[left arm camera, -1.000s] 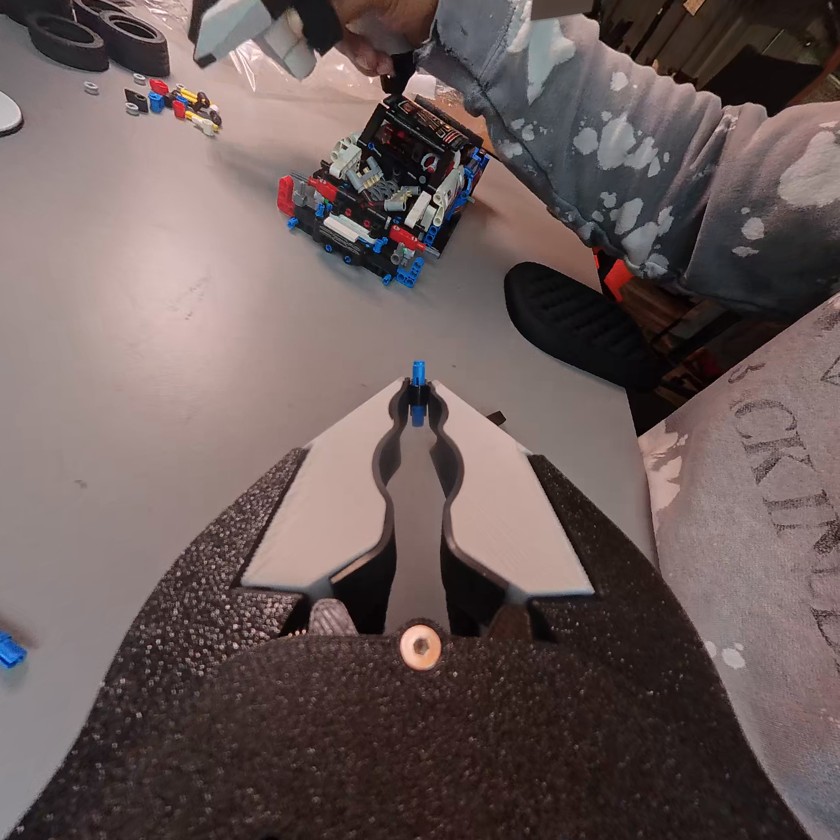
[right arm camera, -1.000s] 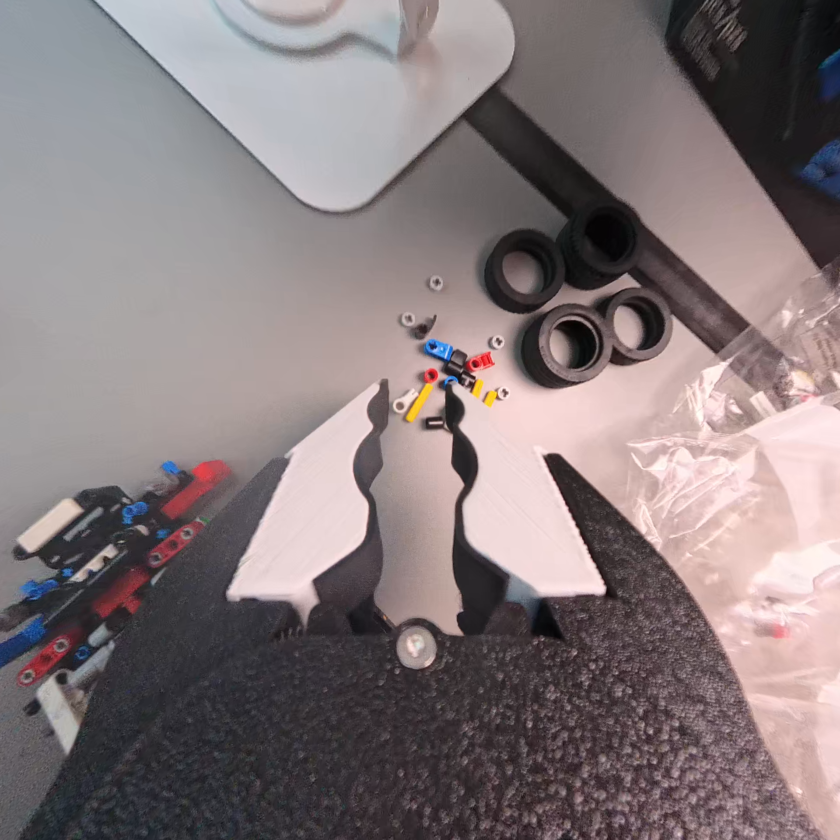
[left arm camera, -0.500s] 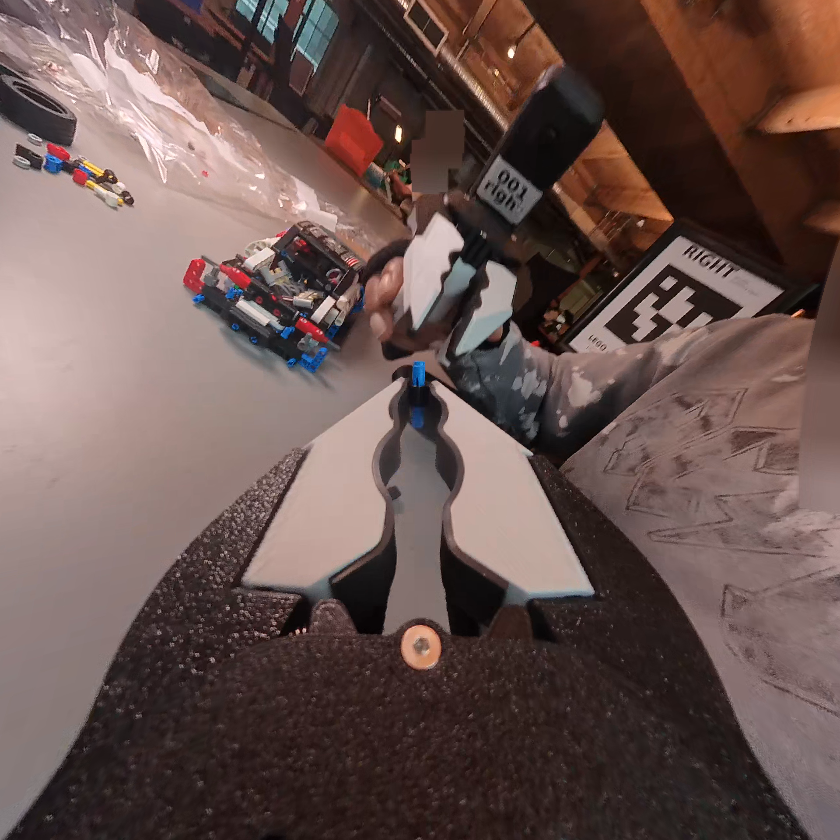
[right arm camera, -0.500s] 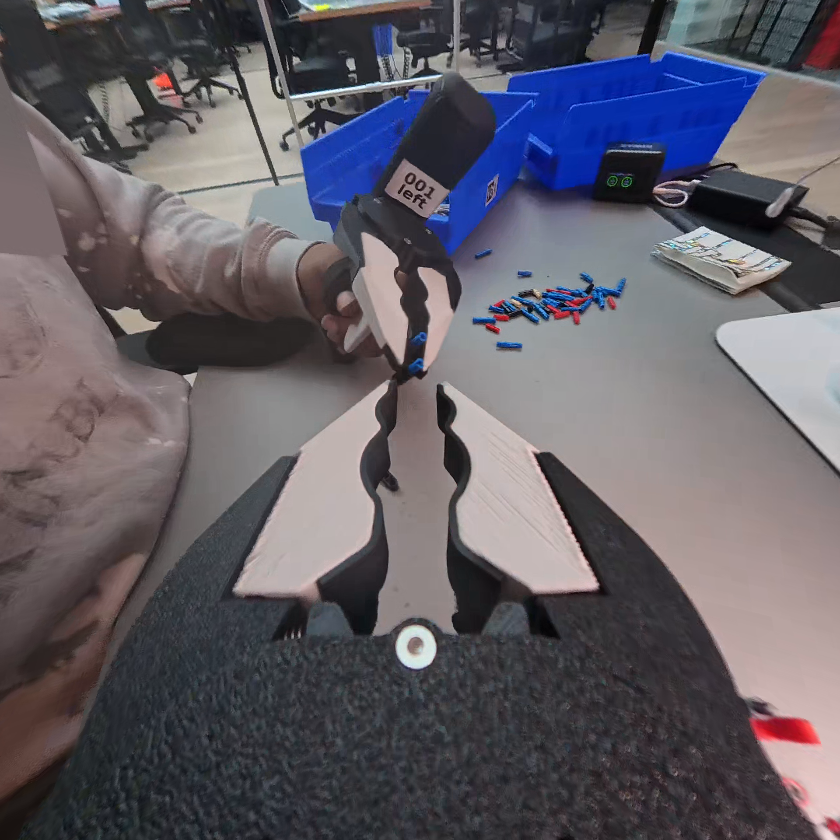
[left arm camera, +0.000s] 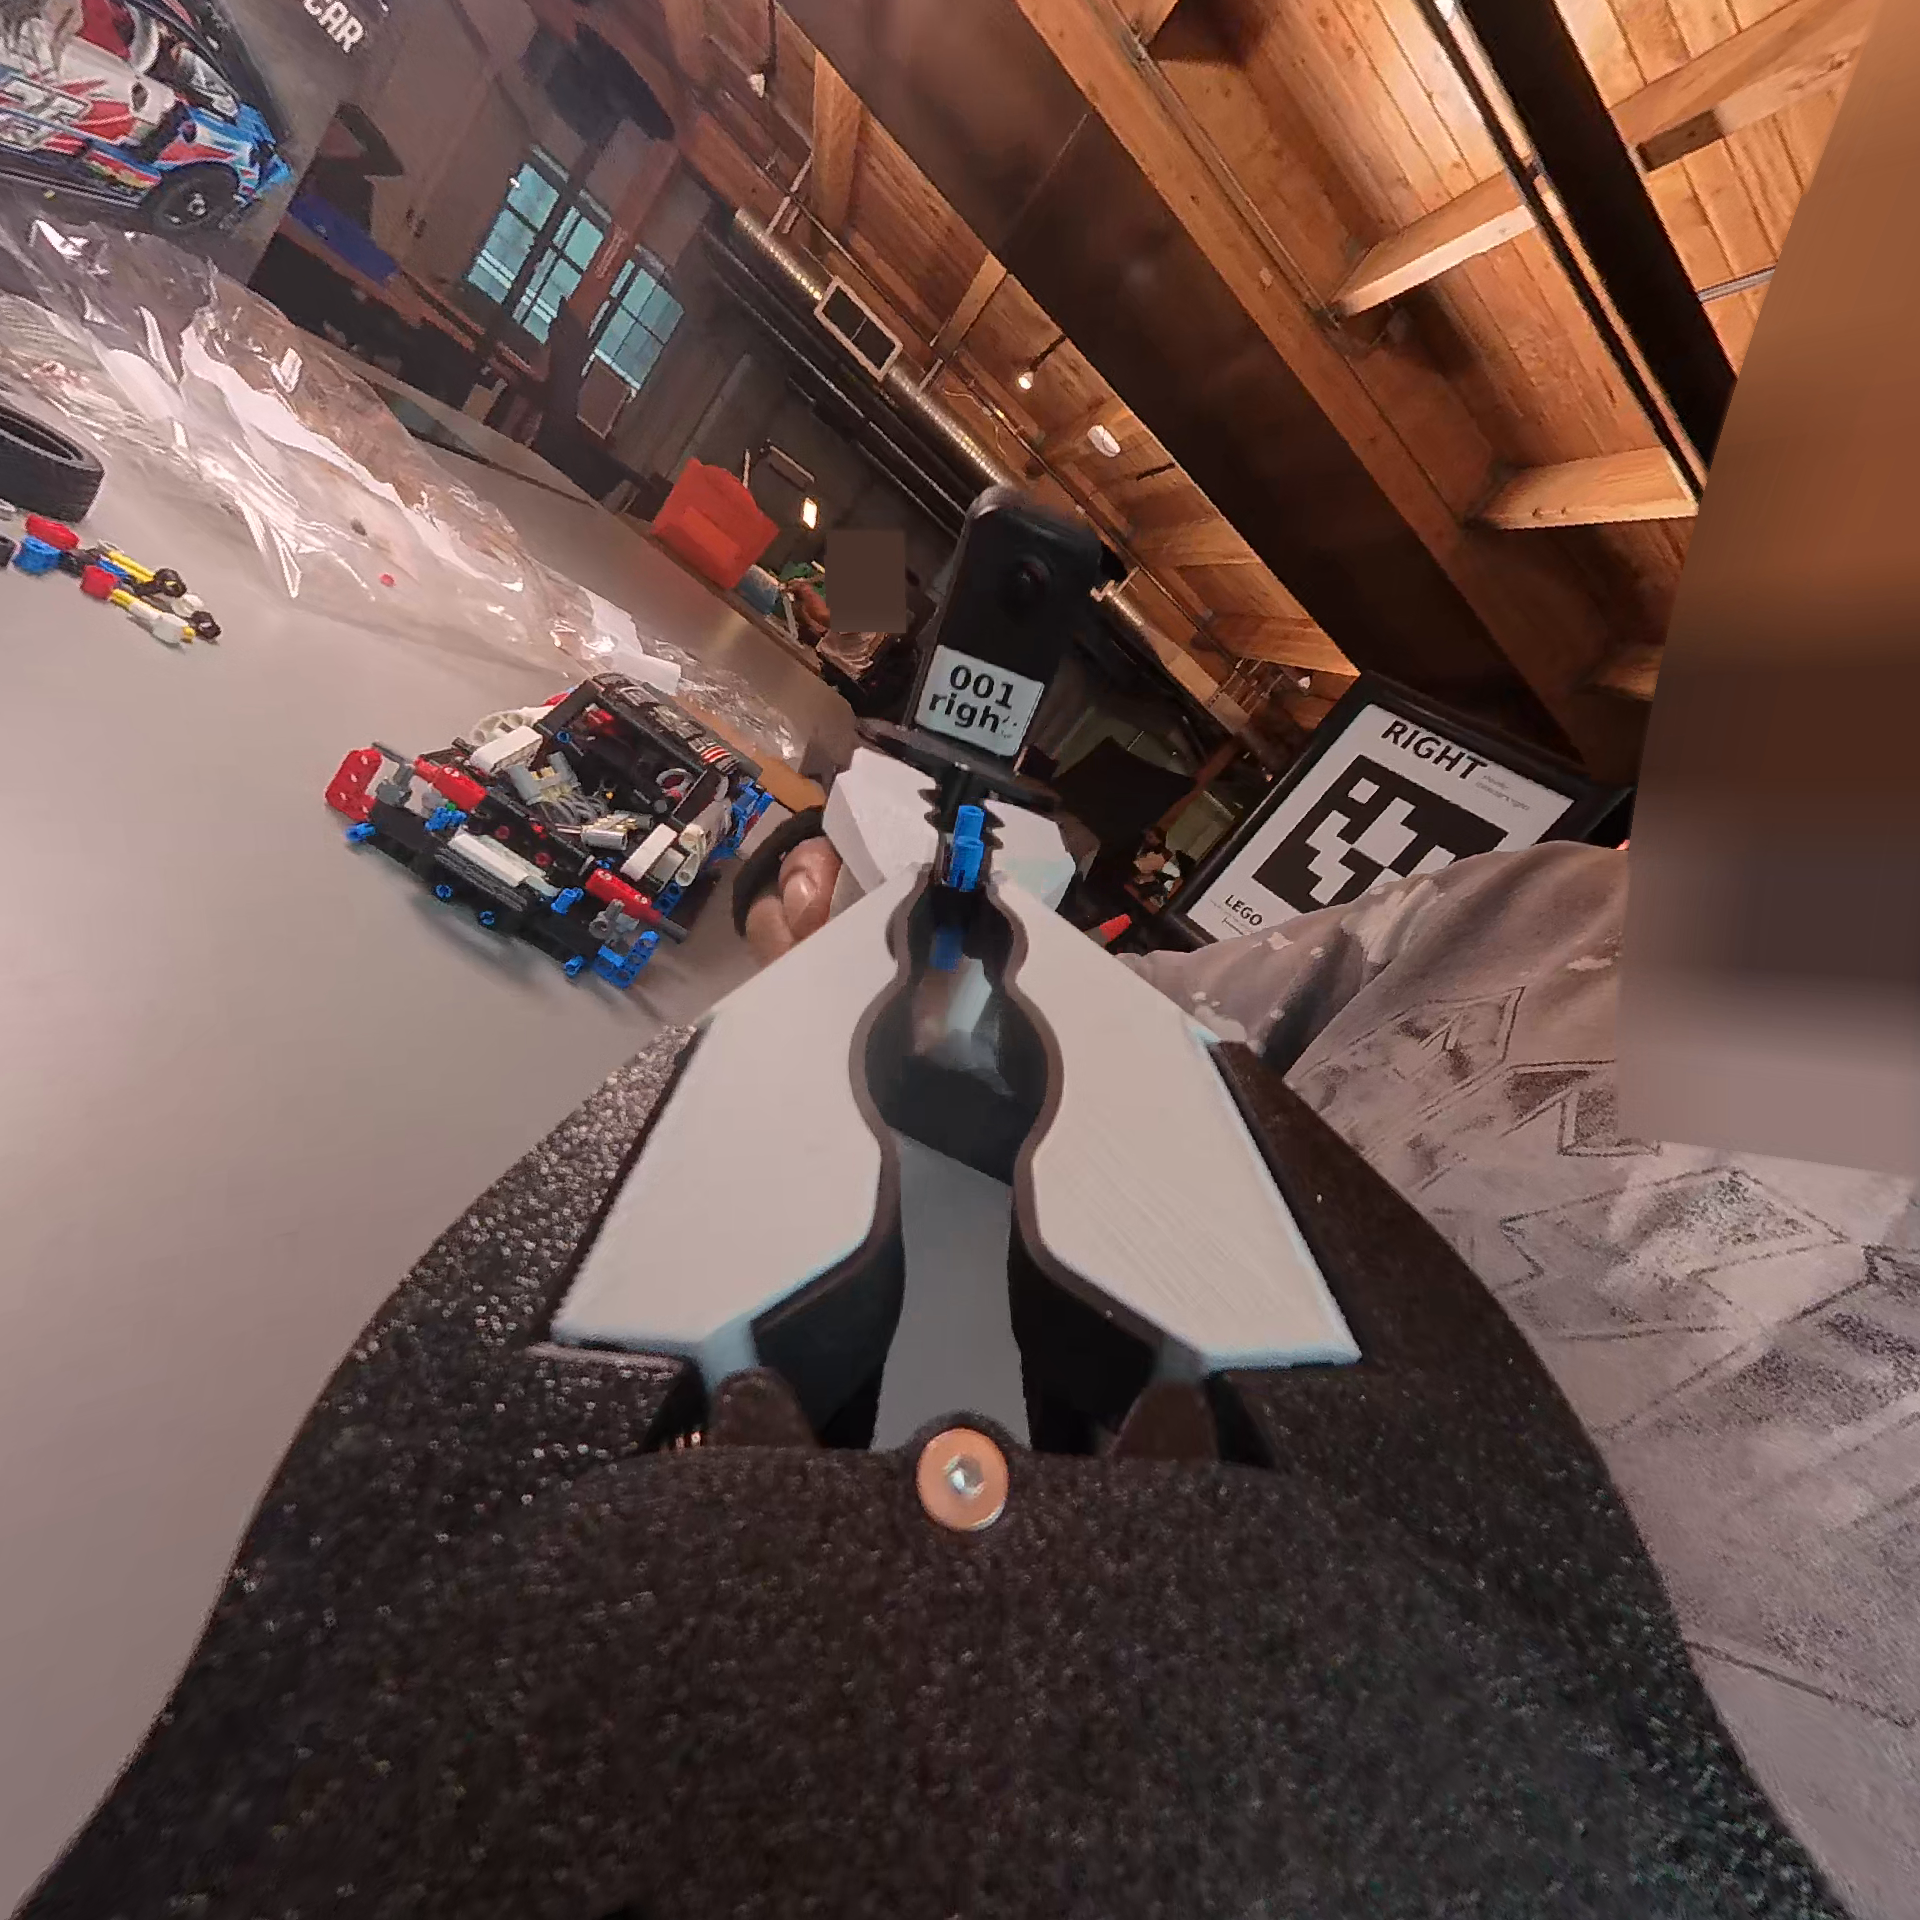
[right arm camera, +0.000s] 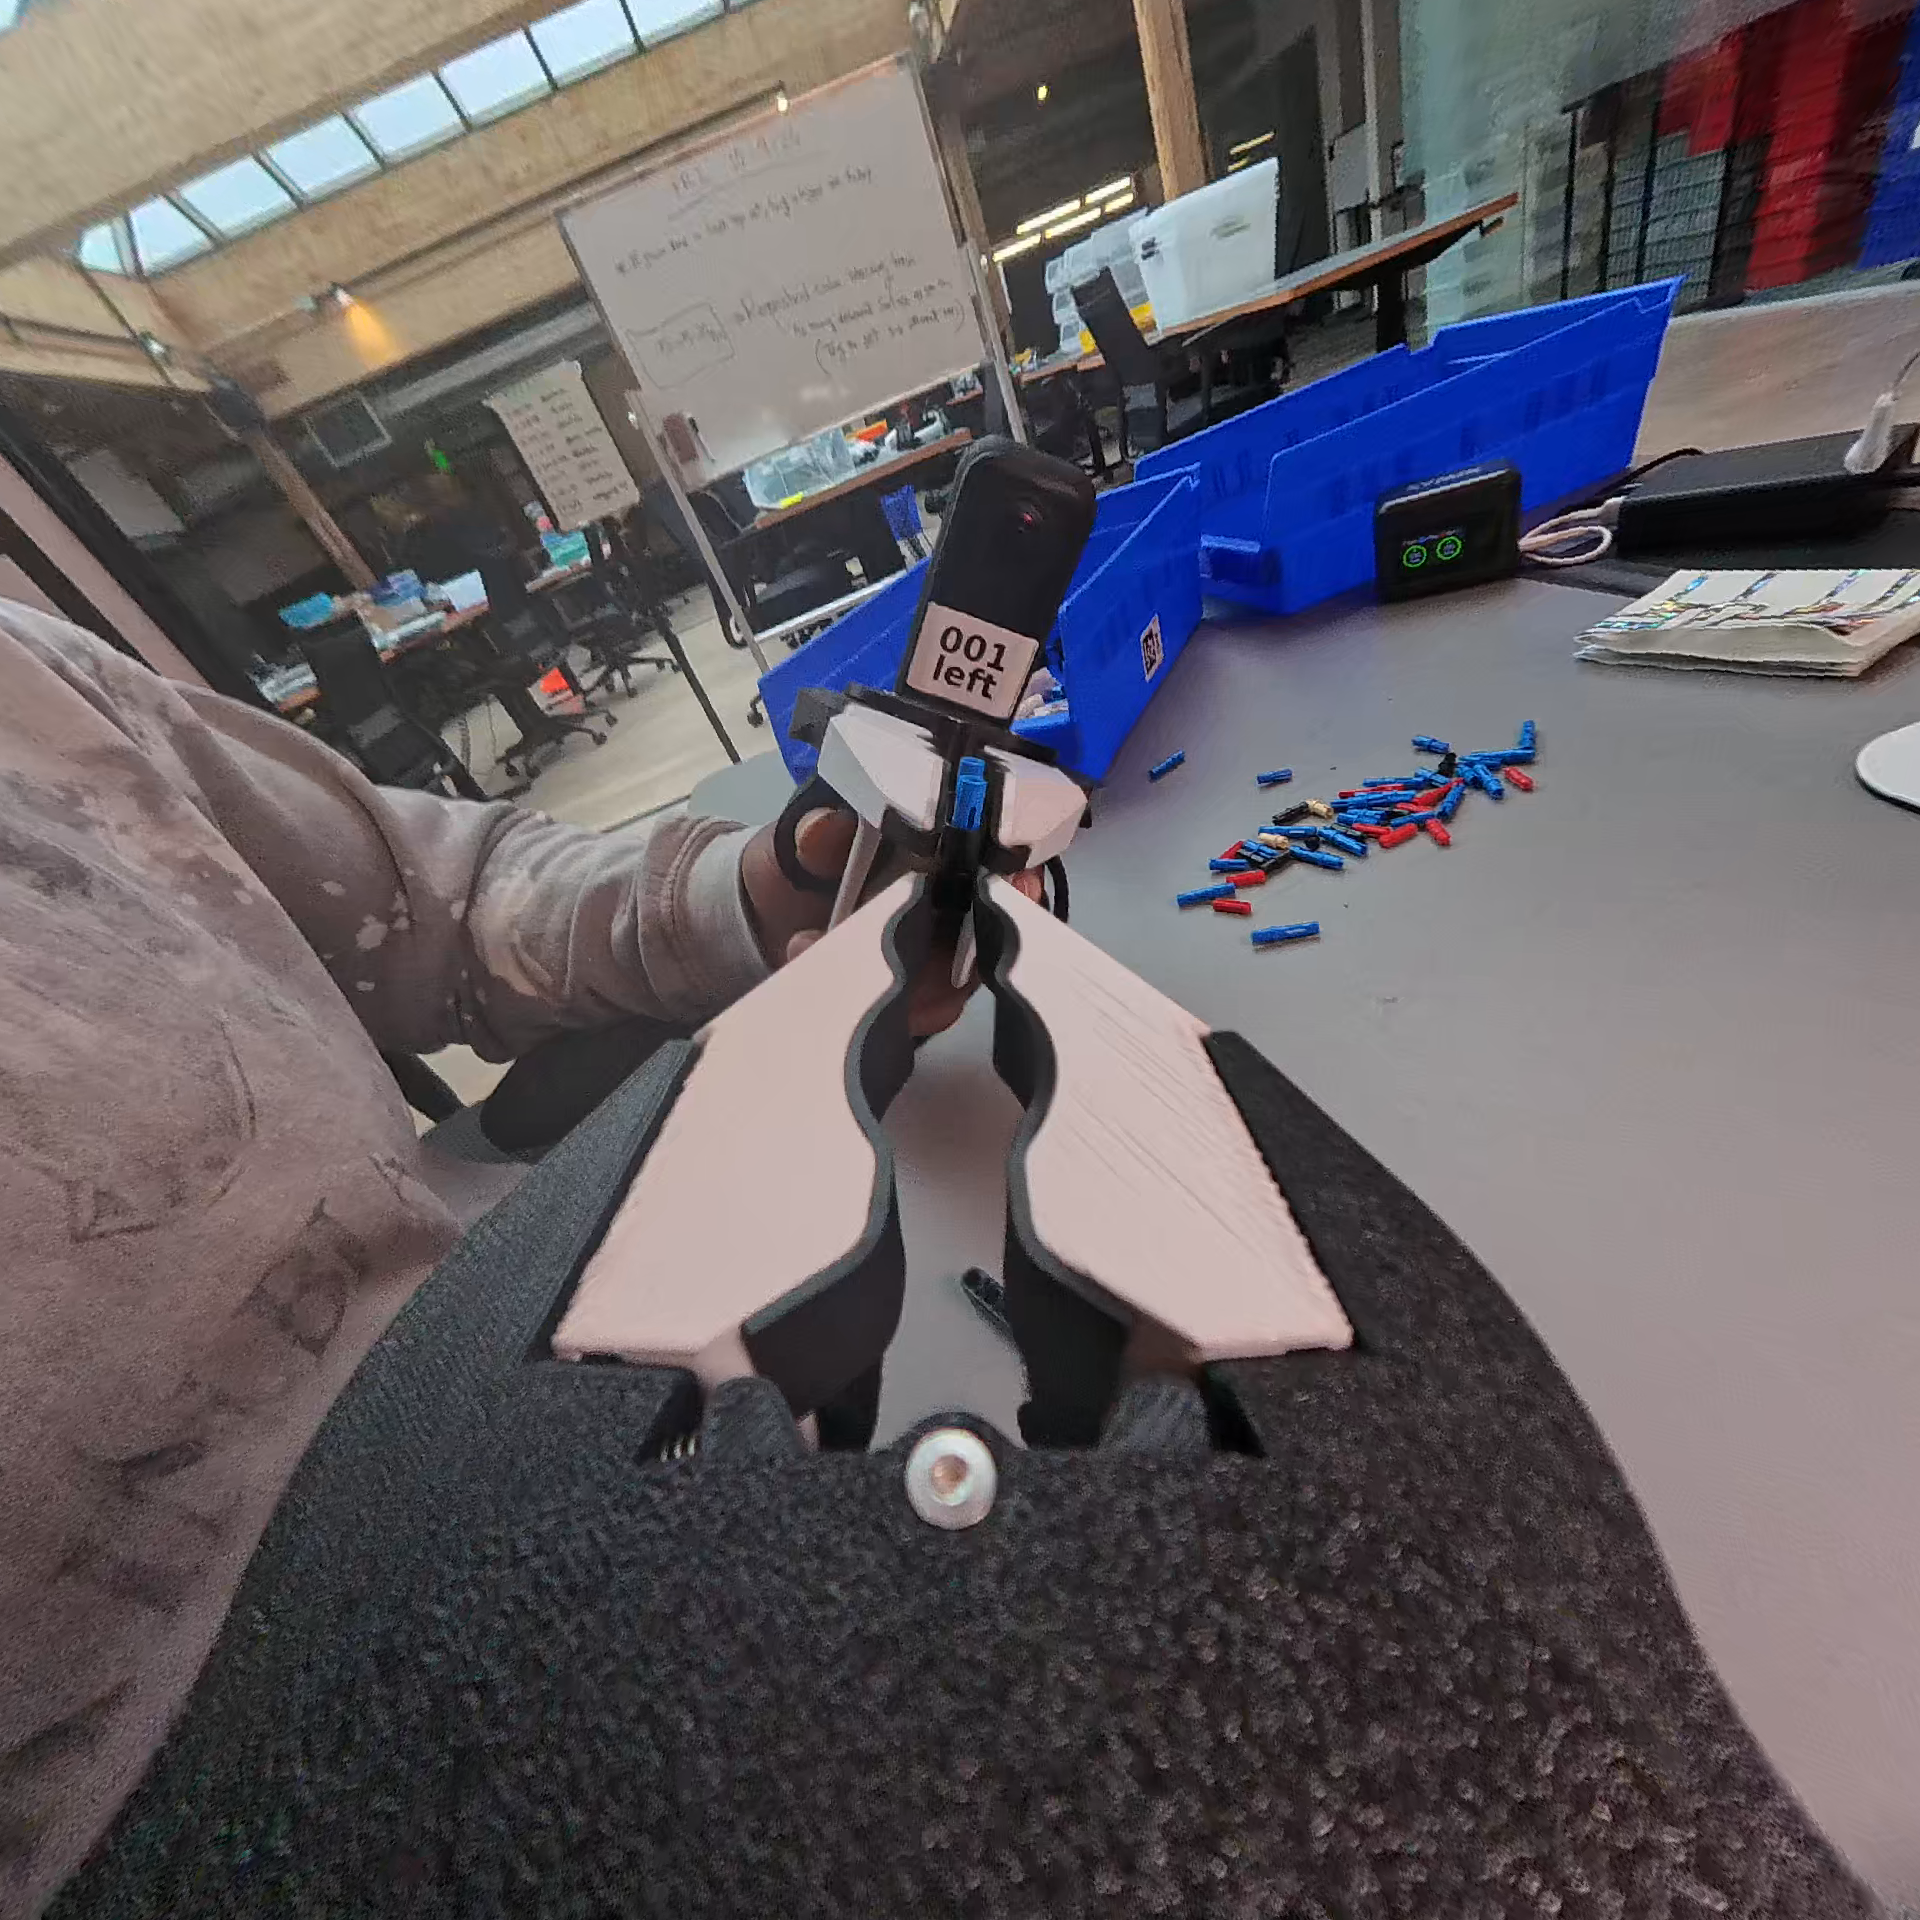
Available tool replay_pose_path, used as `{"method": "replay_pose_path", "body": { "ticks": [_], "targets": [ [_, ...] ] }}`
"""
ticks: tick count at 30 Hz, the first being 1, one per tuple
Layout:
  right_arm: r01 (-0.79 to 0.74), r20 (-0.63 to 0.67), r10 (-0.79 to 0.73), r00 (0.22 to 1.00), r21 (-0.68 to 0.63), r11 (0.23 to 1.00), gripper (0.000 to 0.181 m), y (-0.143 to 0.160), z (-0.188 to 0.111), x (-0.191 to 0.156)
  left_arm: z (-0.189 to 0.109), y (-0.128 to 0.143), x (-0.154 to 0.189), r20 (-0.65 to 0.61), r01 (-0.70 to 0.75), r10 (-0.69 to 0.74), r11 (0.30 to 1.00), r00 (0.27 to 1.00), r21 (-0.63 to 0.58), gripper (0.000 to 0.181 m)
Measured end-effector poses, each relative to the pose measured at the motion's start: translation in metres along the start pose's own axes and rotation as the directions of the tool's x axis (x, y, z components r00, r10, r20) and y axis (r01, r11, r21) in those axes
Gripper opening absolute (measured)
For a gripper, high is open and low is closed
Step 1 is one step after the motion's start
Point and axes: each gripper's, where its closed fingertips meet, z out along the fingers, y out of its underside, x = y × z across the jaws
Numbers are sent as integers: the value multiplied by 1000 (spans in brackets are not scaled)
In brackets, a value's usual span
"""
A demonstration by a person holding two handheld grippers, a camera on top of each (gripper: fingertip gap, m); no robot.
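Note:
My left gripper [left arm camera: 961, 894] is shut on a small blue pin [left arm camera: 968, 836] that sticks out past its tips, held above the grey table [left arm camera: 208, 1039]. My right gripper [right arm camera: 951, 888] faces it tip to tip. Its jaws have narrowed to about the pin's width around the free end of the pin [right arm camera: 969, 795]. In the right wrist view the left gripper's fingers [right arm camera: 883, 769] frame the pin. A person's hand [right arm camera: 821, 862] holds the left gripper, another hand [left arm camera: 790, 894] the right.
A part-built brick car [left arm camera: 540, 821] stands on the table to the left, with loose small parts [left arm camera: 114, 592], a tyre [left arm camera: 42, 468] and plastic bags [left arm camera: 260, 457] beyond. A pile of blue and red pins [right arm camera: 1371, 821], blue bins [right arm camera: 1403, 457] and a booklet [right arm camera: 1756, 623] lie right. The tips of both grippers are at nearly the same place.
Both grippers lifted off the table and turned to face each other. The right gripper left the loose parts, came tip to tip with the left and narrowed its jaws on the pin.

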Motion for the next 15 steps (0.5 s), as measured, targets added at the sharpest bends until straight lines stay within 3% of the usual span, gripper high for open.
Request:
{"method": "replay_pose_path", "body": {
  "ticks": [1,7,9,12,15],
  "targets": [
    [34,-6,-35,999,-33,999,6,1,-3,3,0,2,-2,14,-14,14,1000,1000,-16,5],
    [131,17,-130,991,-130,983,6,0,-19,2,3,32,-8,61,-129,148,962,987,-238,0],
    [111,31,-108,994,-117,987,6,-3,-24,1,3,43,-12,76,-147,179,937,981,-316,11],
    [157,23,-155,988,-168,973,6,7,-26,1,6,42,-9,73,-175,207,934,976,-312,23],
    [193,45,-187,981,-260,946,6,26,-22,-3,7,41,-7,64,-178,206,936,976,-303,19]
  ]
}}
